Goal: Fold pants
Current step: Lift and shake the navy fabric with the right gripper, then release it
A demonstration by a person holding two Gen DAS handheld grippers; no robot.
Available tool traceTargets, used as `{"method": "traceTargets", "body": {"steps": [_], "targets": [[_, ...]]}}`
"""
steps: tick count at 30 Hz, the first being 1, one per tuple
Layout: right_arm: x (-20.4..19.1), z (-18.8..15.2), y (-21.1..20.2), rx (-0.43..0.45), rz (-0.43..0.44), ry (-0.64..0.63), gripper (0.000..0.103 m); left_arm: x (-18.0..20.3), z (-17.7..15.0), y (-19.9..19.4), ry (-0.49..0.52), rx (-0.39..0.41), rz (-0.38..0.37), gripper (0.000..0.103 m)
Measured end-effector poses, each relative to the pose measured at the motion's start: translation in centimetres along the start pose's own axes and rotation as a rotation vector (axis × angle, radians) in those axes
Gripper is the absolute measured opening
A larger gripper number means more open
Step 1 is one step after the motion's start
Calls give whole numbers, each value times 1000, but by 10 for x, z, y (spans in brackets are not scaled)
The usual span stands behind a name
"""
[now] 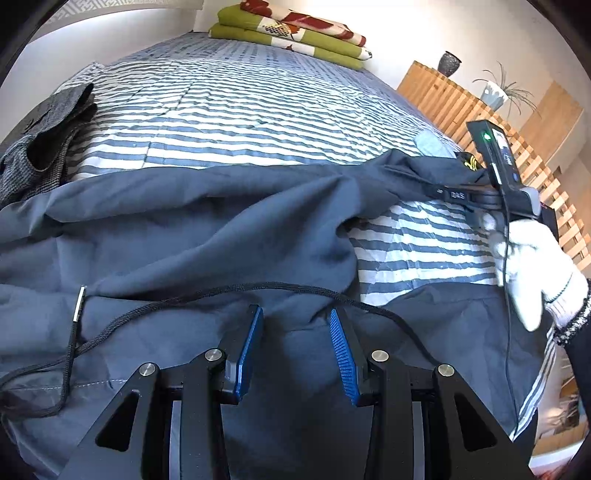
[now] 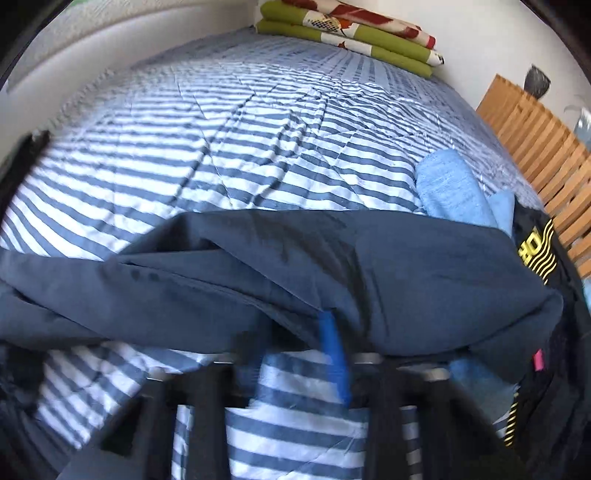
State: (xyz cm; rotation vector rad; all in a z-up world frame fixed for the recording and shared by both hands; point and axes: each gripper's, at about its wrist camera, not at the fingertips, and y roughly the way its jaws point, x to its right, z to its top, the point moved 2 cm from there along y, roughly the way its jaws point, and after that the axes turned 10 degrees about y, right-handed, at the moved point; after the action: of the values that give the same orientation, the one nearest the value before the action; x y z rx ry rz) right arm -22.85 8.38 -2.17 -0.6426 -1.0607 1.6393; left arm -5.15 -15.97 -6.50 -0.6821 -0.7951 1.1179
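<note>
We see a bed (image 1: 236, 110) with a blue-and-white striped quilt filling both views. The dark navy pants (image 1: 184, 229) lie spread and rumpled across its near end; one leg stretches to the right. Folded green blankets (image 1: 291, 33) with a red-and-white print are stacked at the far end, a wooden slatted panel (image 1: 480, 110) stands at right. A grey garment (image 1: 40, 136) is piled at the bed's left edge, a light blue cloth (image 2: 454, 188) beside a black item with yellow wavy print (image 2: 535, 254); its lettering we cannot read. The right gripper (image 2: 295, 332) is blurred, pants fabric draped over its fingers; pinching or not, we cannot tell. A white-gloved hand (image 1: 528, 266) holds it. The left gripper (image 1: 295, 347) has blue-padded fingers spread apart, over the waistband. A black drawstring (image 1: 207, 295) with a metal tip crosses the fabric.
</note>
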Motion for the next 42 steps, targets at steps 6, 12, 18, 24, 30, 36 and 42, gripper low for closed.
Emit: {"method": "traceTargets", "body": {"steps": [6,12,18,24,30,36,42], "targets": [[3,-16,-91,112,49,-45,1,-18,0,-11,-46,29,79,41],[3,-31,-216,289,90,-83,1,-37,-1,-24,-111,60,132,41],[-11,-14,-297,480,119,-56,1,-44,-2,-34,-131,88,169,41],[-19,63,-209,382,2,10,1,-50,-2,-26,-145,68,180,41],[-6,109,-72,77,83,93,8,-46,6,-14,-122,54,172,41],[68,75,-91,158,124,211,36,-40,8,-8,-116,44,145,41],[175,9,-85,152,94,415,37,-31,5,-6,-102,37,146,41]]}}
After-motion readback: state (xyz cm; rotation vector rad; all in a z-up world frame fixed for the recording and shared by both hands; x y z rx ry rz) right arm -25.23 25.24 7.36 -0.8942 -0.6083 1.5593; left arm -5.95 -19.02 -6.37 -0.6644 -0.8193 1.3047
